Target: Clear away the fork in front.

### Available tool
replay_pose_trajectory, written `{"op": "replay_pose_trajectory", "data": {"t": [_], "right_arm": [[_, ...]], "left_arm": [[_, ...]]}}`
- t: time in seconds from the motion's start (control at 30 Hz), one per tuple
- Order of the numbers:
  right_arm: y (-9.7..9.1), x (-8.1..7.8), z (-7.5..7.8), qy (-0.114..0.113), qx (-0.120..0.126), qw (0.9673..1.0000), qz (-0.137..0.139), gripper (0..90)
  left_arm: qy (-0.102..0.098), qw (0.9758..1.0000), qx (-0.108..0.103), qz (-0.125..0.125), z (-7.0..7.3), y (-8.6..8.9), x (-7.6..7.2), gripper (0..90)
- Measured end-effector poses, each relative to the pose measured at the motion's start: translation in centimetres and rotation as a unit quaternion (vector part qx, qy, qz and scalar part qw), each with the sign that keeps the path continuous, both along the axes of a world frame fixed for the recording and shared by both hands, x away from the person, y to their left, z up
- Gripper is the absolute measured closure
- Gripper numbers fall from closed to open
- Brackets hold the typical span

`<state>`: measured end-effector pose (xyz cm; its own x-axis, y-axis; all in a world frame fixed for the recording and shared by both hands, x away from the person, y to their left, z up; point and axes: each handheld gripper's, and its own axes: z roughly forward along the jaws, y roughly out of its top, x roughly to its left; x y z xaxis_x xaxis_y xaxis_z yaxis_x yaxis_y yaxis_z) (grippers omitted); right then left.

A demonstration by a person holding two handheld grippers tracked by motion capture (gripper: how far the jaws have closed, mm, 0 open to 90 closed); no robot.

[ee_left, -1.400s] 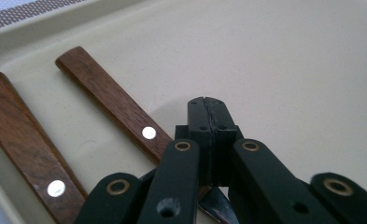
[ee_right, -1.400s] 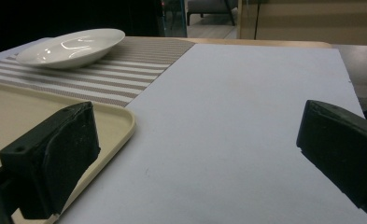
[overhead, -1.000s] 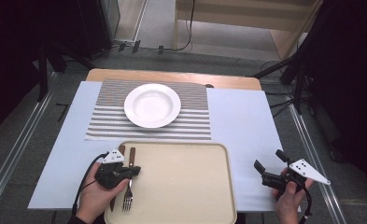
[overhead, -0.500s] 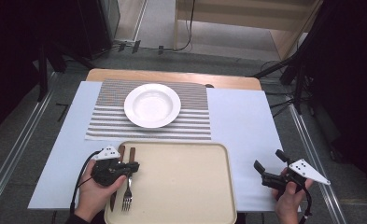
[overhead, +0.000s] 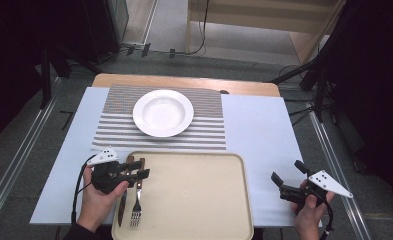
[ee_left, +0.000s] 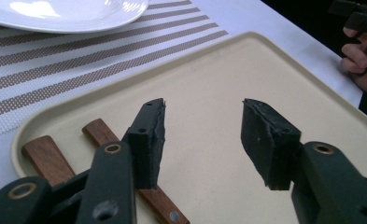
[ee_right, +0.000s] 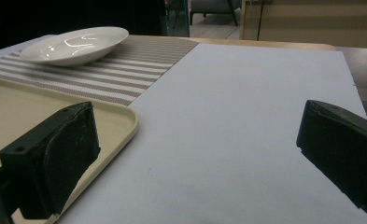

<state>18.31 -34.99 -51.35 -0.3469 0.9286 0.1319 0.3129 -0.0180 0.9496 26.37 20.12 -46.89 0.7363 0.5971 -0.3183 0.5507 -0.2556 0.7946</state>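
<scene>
A beige tray (overhead: 194, 200) lies at the table's near edge. At its left end a knife (overhead: 122, 206) and a fork (overhead: 136, 212) lie side by side, wooden handles (ee_left: 99, 133) pointing away from me. My left gripper (overhead: 139, 168) hovers just above those handles. Its jaws have just been opening, and in the left gripper view (ee_left: 202, 109) nothing is between them. My right gripper (overhead: 288, 171) is held open and empty over the bare cloth right of the tray, with its jaws wide apart in the right gripper view (ee_right: 200, 116).
A white plate (overhead: 163, 113) sits on a striped placemat (overhead: 204, 135) beyond the tray. A pale cloth (overhead: 264, 135) covers the table, with its wooden edge (overhead: 184, 82) showing at the far side. Dark stands and cables surround the table.
The left gripper's jaws have spread apart and the hand has risen slightly off the fork's handle. Fork and knife lie still on the tray. The right hand has not moved.
</scene>
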Motion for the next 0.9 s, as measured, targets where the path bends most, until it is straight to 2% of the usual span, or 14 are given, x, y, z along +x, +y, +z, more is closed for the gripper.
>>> {"op": "replay_pose_trajectory", "data": {"t": [0.03, 0.1, 0.23, 0.37, 0.43, 0.67, 0.73, 0.9], "right_arm": [[0.0, 0.0, 0.0, 0.0, 0.0, 1.0, 0.0, 0.0], [0.0, 0.0, 0.0, 0.001, 0.0, 1.0, 0.0, 0.0], [0.0, 0.0, 0.0, 0.0, 0.0, 1.0, 0.001, 0.0], [0.0, 0.0, 0.0, -0.001, 0.0, 1.0, 0.001, 0.0], [0.0, 0.0, 0.0, -0.001, 0.0, 1.0, 0.002, 0.0], [0.0, 0.0, 0.0, 0.0, 0.002, 1.0, 0.001, 0.0], [0.0, 0.0, 0.0, -0.001, 0.001, 1.0, 0.001, 0.0], [0.0, 0.0, 0.0, -0.001, 0.001, 1.0, 0.002, 0.0]], "left_arm": [[-0.001, 1.0, -0.005, 0.001, 0.0, 0.0, 0.0, 41.8], [-0.003, 0.9999, -0.011, 0.0, 0.1, 0.1, 0.2, 36.8], [-0.007, 0.9997, -0.023, 0.003, 0.4, 0.3, 0.5, 12.3], [-0.01, 0.9992, -0.037, -0.006, 0.9, 0.5, 0.7, 6.4], [-0.013, 0.999, -0.041, -0.012, 1.0, 0.5, 0.8, 0.0], [-0.022, 0.9994, -0.027, 0.001, 1.7, 0.5, 1.2, 0.0], [-0.029, 0.9992, -0.029, 0.003, 1.8, 0.6, 1.3, 0.0], [-0.041, 0.999, -0.015, 0.009, 2.1, 0.7, 1.5, 0.0]]}}
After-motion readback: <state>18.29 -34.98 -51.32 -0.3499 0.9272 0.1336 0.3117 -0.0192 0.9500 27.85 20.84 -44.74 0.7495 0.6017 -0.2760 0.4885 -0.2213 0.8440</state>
